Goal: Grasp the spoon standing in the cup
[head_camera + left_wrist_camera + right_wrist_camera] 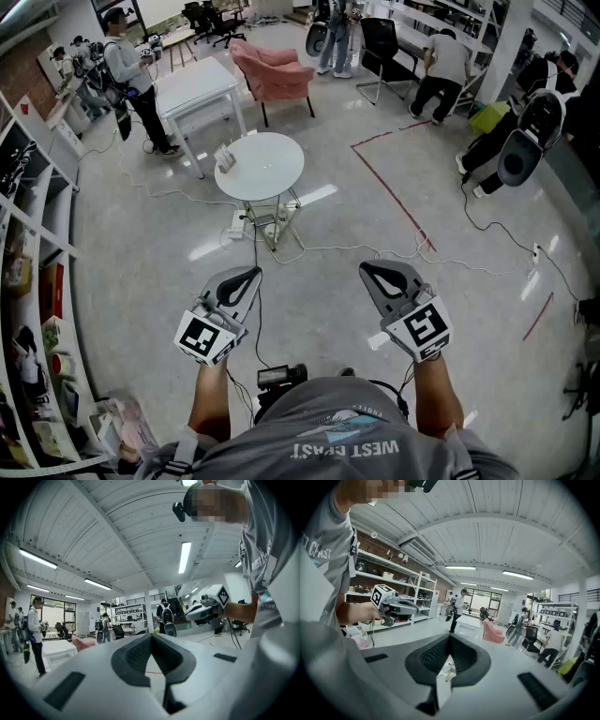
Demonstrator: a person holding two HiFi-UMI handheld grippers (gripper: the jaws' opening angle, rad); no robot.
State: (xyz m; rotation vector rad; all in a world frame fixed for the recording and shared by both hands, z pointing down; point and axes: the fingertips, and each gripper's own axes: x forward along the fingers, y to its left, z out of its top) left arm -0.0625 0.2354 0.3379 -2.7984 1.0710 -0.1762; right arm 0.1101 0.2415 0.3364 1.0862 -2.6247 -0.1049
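No cup or spoon can be made out in any view. A small light object (225, 159) stands on the round white table (272, 173) ahead of me, too small to identify. My left gripper (247, 275) and right gripper (373, 270) are held side by side at waist height over the floor, well short of that table. Both are shut with nothing between the jaws. In the left gripper view the ribbed pads (136, 656) meet at the tip, and the right gripper (206, 609) shows beyond. The right gripper view shows its pads (465, 654) closed, with the left gripper (393, 605) to the side.
Cables (319, 248) trail over the floor around the round table's base. Behind it stand a pink armchair (272, 70) and a white rectangular table (197, 89). Shelving (28, 281) lines the left wall. A red tape line (398, 192) crosses the floor. Several people stand at the back.
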